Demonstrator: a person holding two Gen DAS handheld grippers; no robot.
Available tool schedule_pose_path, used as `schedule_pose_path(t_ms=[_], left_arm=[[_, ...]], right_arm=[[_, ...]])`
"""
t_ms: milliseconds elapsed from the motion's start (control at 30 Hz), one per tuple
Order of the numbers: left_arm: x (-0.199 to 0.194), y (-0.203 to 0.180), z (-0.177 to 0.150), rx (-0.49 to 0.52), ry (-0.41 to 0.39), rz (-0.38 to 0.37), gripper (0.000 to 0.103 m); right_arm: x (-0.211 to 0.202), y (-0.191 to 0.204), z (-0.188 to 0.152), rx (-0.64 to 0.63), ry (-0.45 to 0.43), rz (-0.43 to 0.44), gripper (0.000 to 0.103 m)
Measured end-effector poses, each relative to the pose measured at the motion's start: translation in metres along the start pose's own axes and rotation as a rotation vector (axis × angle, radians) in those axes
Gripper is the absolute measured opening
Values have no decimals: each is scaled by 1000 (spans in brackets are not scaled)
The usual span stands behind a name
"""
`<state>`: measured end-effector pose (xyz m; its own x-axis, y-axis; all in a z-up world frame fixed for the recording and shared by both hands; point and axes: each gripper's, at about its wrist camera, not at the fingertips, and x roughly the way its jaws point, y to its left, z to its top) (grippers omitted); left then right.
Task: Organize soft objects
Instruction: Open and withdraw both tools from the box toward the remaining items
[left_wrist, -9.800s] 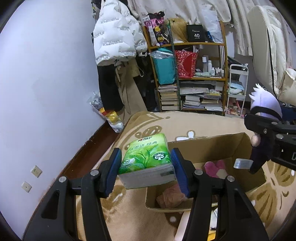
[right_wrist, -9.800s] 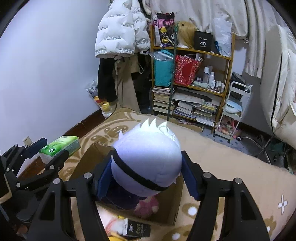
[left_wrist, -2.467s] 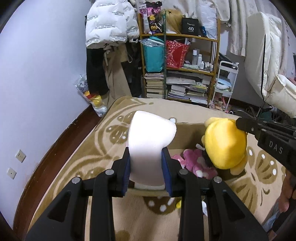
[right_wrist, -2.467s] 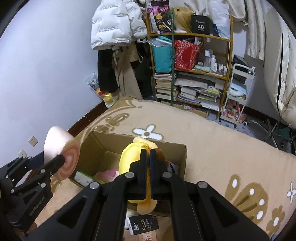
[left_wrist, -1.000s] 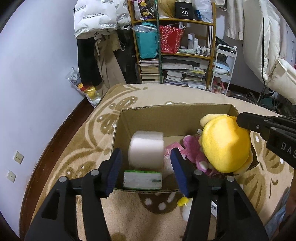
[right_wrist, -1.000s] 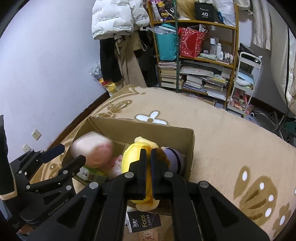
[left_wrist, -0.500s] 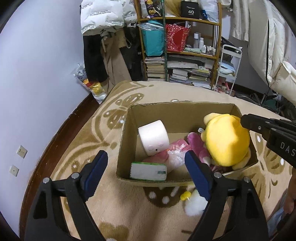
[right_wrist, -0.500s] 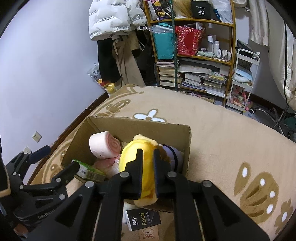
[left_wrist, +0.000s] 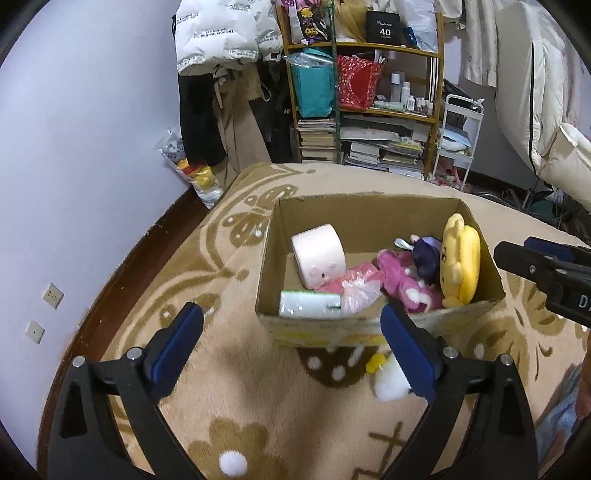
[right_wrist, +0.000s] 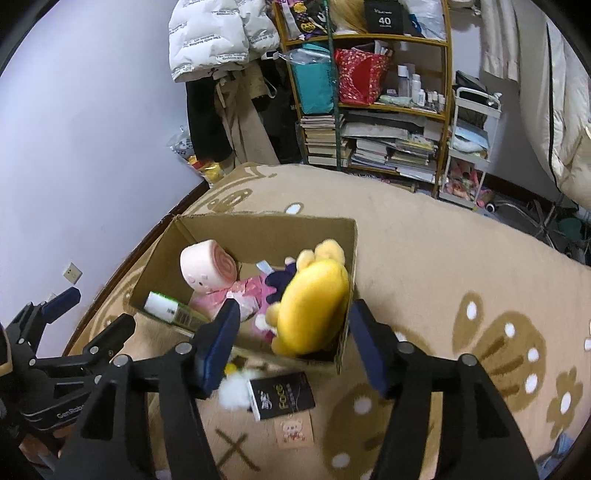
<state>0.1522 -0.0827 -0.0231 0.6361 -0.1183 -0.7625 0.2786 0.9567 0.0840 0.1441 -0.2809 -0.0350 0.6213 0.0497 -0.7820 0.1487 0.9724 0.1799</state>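
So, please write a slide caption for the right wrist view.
Right gripper opening above yellow plush lying in the cardboard box.

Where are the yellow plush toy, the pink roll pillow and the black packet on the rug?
yellow plush toy (right_wrist: 314, 302), right wrist view, middle of its back
pink roll pillow (left_wrist: 317, 254), left wrist view, its side above the face
black packet (right_wrist: 282, 395), right wrist view, its printed front

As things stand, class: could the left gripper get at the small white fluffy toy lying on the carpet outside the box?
Probably yes: the white fluffy toy lies uncovered on the carpet, beside the opening left gripper's right finger.
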Motion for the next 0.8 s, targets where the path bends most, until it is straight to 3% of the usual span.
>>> schedule_pose_path(t_ms=[33,133,400,800], left_arm=[[-1,-1,-1,-3,3,-1,96],[-1,-2,-7,-4,15,-1,96],[0,-11,-24,33,46,4,96],[25,-19,-43,42,103,0,96]], right_arm=[[-1,0,-2,4,3,-1,82],[-6,0,-9,12,5,-15,94],[-4,4,-23,18,54,-36,103],[18,-1,-33,39,146,-57,103]])
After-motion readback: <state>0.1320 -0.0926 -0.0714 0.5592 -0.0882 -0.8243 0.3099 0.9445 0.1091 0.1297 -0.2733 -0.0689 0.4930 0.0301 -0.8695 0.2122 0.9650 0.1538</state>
